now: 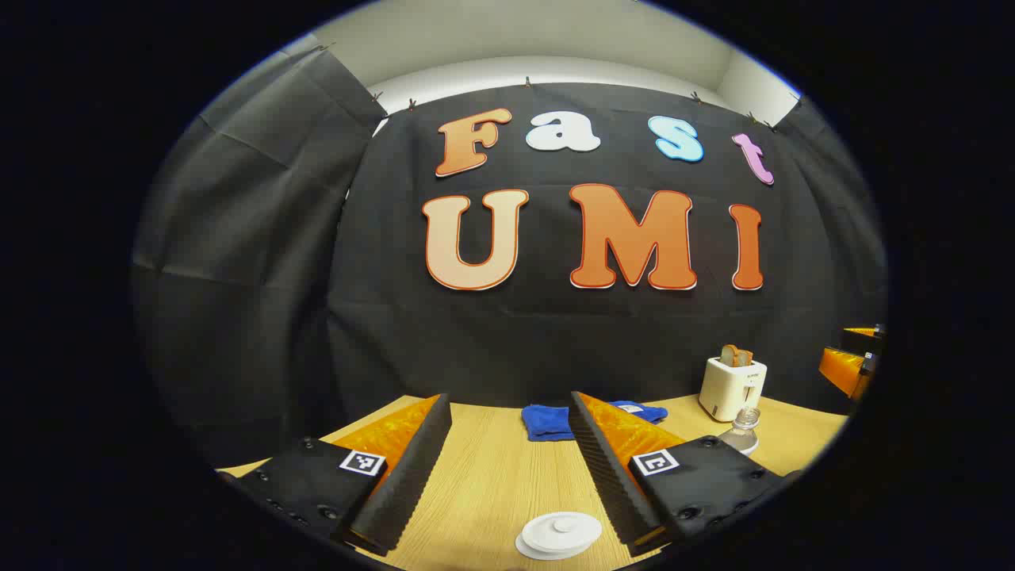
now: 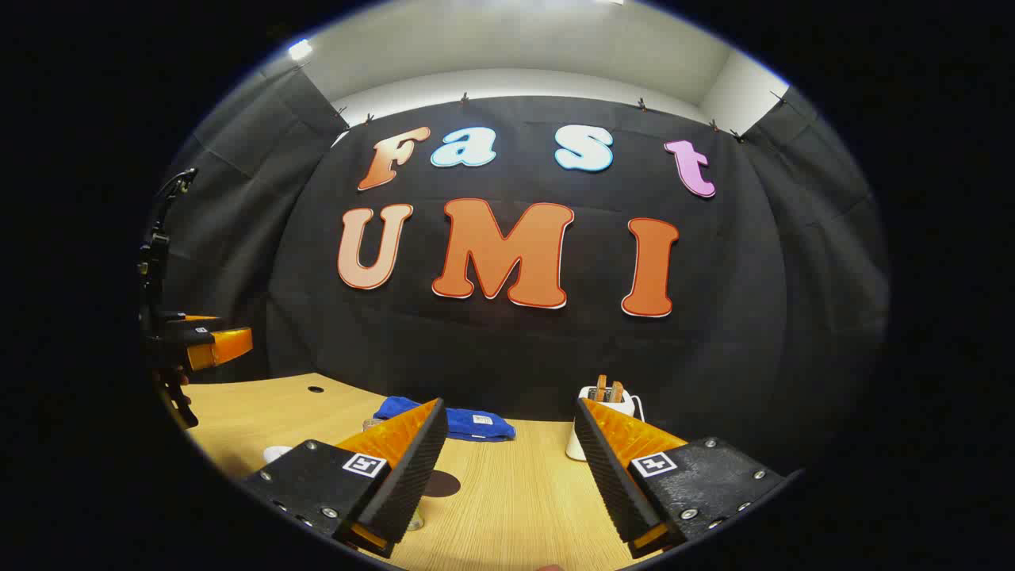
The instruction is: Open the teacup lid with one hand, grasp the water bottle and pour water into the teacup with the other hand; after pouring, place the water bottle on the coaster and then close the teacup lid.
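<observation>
- Bench (image 1: 492, 476): pale wood-grain.
- Left gripper (image 1: 507, 468) and right gripper (image 2: 507, 468): ridged black pads, orange backs, jaws released, empty.
- Blue cloth (image 1: 547, 420): soft, folded, behind lid.
- Teacup lid (image 1: 561, 533): round, white, knobbed, between left jaws.
- Water bottle (image 1: 741, 432): clear, right of lid.

We see our right gripper (image 2: 507, 468) with its fingers wide apart above the wooden table (image 2: 515, 507); beyond lie a blue cloth (image 2: 476, 422), a white toaster (image 2: 591, 416) and a dark coaster (image 2: 441, 483).
</observation>
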Demonstrator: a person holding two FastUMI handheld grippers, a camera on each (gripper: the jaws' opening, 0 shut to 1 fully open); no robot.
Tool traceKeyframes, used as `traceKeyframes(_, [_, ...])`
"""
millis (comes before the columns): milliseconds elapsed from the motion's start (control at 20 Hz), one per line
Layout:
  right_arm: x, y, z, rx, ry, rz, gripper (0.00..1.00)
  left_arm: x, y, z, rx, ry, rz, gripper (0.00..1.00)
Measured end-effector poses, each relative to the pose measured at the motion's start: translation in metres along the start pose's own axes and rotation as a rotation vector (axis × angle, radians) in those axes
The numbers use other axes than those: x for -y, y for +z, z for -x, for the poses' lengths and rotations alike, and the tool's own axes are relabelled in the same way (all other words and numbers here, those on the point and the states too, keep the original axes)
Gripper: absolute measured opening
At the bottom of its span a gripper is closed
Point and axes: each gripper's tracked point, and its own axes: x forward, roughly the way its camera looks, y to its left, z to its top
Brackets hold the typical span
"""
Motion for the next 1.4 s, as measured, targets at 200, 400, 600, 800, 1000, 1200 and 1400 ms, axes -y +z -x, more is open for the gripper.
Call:
traceKeyframes(200, [-0.002,0.000,-0.001,-0.006,0.016,-0.030,0.96,0.003,0.003,0.001,0.010,-0.009,-0.005,0.98])
traceKeyframes(400, [0.001,-0.002,-0.001,-0.004,0.015,-0.040,0.96,0.002,0.004,0.003,0.026,-0.008,-0.015,0.96])
traceKeyframes(600, [0.000,-0.001,0.000,0.001,0.017,-0.046,0.96,0.005,0.003,0.005,0.023,-0.010,-0.022,0.98])
traceKeyframes(800, [0.001,0.003,0.000,0.014,0.017,-0.056,0.96,0.003,0.007,0.008,0.036,-0.005,-0.029,0.97])
traceKeyframes(1000, [0.001,-0.002,0.001,0.004,0.022,-0.055,0.96,0.006,0.005,0.010,0.039,-0.011,-0.033,0.97])
traceKeyframes(1200, [-0.002,-0.010,0.001,-0.012,0.026,-0.040,0.96,0.014,-0.010,0.009,0.004,-0.030,-0.041,0.97])
traceKeyframes(1400, [-0.009,-0.019,0.002,-0.024,0.048,-0.039,0.96,0.030,-0.036,0.011,-0.052,-0.077,-0.059,0.98])
